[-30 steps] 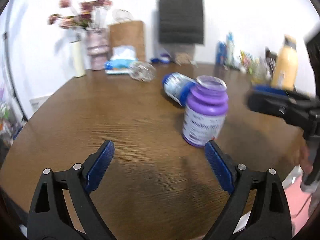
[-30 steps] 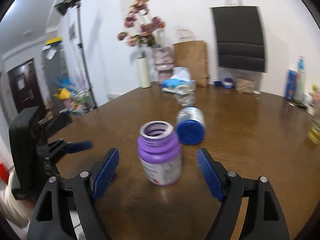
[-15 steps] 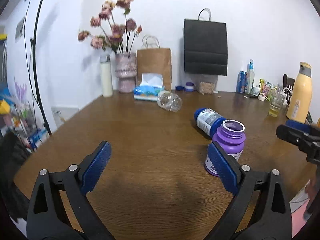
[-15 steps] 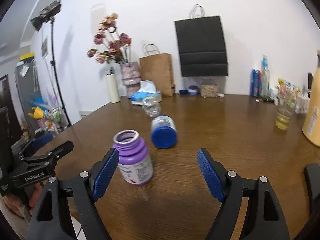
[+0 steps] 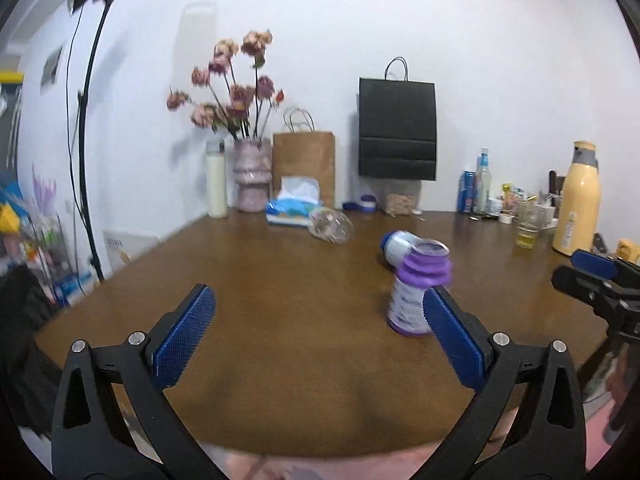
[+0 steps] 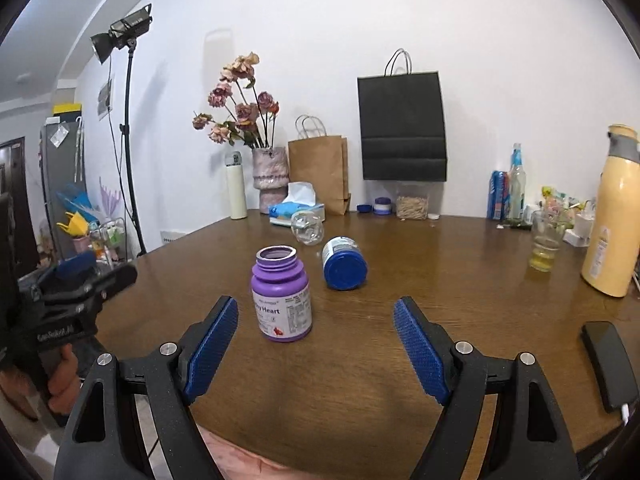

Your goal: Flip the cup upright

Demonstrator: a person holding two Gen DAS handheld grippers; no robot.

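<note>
A clear glass cup [image 6: 307, 228] lies on its side at the far middle of the brown table [image 6: 460, 280]; it also shows in the left wrist view [image 5: 331, 230]. A purple open bottle [image 6: 281, 294] stands upright nearer me, and shows in the left wrist view [image 5: 418, 286]. A white bottle with a blue cap [image 6: 344, 263] lies on its side behind it. My left gripper [image 5: 316, 338] is open and empty, at the table's near edge. My right gripper [image 6: 316, 350] is open and empty, just behind the purple bottle.
Along the far wall stand a flower vase [image 6: 271, 178], a brown bag [image 6: 320, 174], a black bag [image 6: 402, 128] and a tissue pack [image 6: 298, 210]. At right are a glass of yellow liquid [image 6: 545, 246], a yellow flask [image 6: 612, 216] and a phone [image 6: 610, 364].
Both grippers have drawn back from the purple bottle toward the table's near edge and tilted up, so the bottle looks smaller. Both stay open and empty.
</note>
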